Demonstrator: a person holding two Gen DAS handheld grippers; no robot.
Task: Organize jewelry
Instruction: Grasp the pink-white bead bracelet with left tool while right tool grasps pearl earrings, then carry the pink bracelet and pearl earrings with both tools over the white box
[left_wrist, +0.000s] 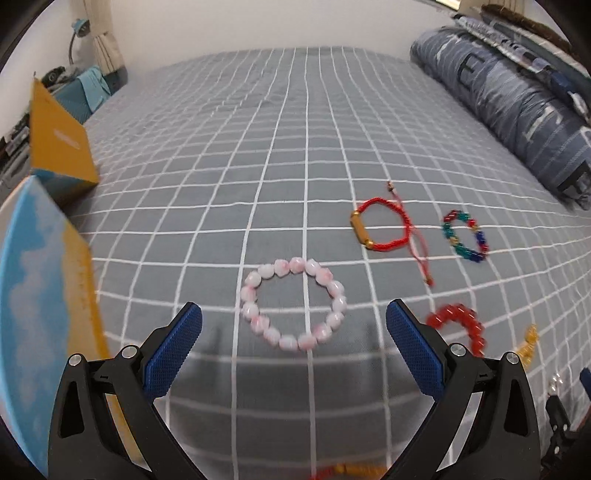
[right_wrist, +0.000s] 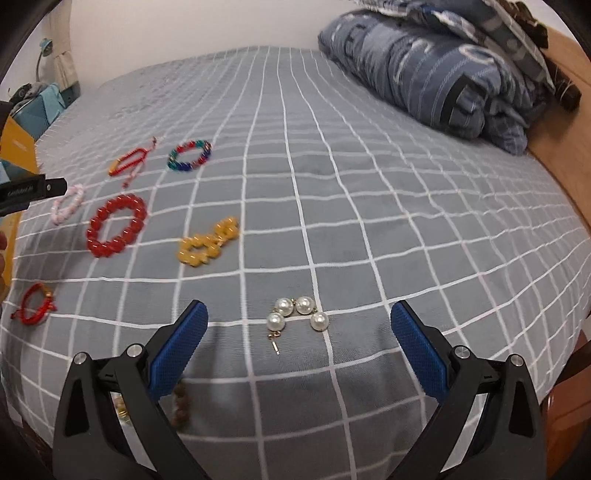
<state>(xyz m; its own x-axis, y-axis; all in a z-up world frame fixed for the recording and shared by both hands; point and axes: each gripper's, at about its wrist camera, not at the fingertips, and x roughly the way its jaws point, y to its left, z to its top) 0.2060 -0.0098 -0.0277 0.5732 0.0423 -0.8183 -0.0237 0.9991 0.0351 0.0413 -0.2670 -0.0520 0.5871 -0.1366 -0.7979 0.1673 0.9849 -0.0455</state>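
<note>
Left gripper: our left gripper (left_wrist: 293, 325) hangs spread wide and empty over the near part of the bed (left_wrist: 280, 122), its fingers either side of the pink bead bracelet (left_wrist: 293, 304).
Right gripper: our right gripper (right_wrist: 299, 325) is equally wide and holds nothing, with the pearl earrings (right_wrist: 297, 314) between its fingers, close to the near edge.
Step in hand: we judge a pick-up is starting, so we lower one pad inside the pink loop and one outside, then close on the beads, not the sheet.
Destination: the blue and yellow box (left_wrist: 44, 295) stands at the bed's left edge, just beside the left gripper.
Other jewelry: the red bead bracelet (right_wrist: 116, 225), yellow bead bracelet (right_wrist: 207, 243) and multicolour bracelet (right_wrist: 189, 155) lie apart, further in.
Hard to make out: we cannot see inside the box; the pink beads blur; a brown beaded piece (right_wrist: 181, 406) sits half behind the right gripper's finger.
</note>
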